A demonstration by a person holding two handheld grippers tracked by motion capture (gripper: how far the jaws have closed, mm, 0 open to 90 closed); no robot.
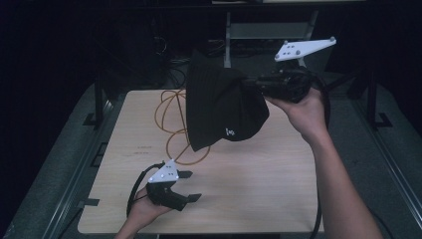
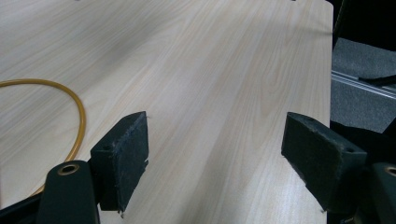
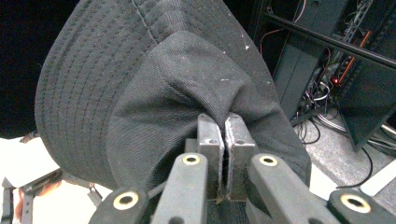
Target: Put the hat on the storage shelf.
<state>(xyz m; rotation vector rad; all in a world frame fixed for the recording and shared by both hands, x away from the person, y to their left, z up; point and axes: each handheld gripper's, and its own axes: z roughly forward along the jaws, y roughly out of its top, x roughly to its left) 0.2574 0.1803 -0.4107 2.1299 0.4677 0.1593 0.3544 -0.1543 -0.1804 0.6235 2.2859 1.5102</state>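
A black bucket hat hangs in the air above the far half of the wooden table, tilted with its brim to the left. My right gripper is shut on a pinch of the hat's crown fabric; in the right gripper view the jaws press together on the black hat at the right gripper. My left gripper rests low near the table's front left, open, with nothing between its pads. In the left gripper view the left gripper looks across bare wood.
An orange cable lies looped on the table under and left of the hat, and shows as the orange cable in the left gripper view. Dark racks and wiring stand beyond the table's far edge. Grey floor borders the table.
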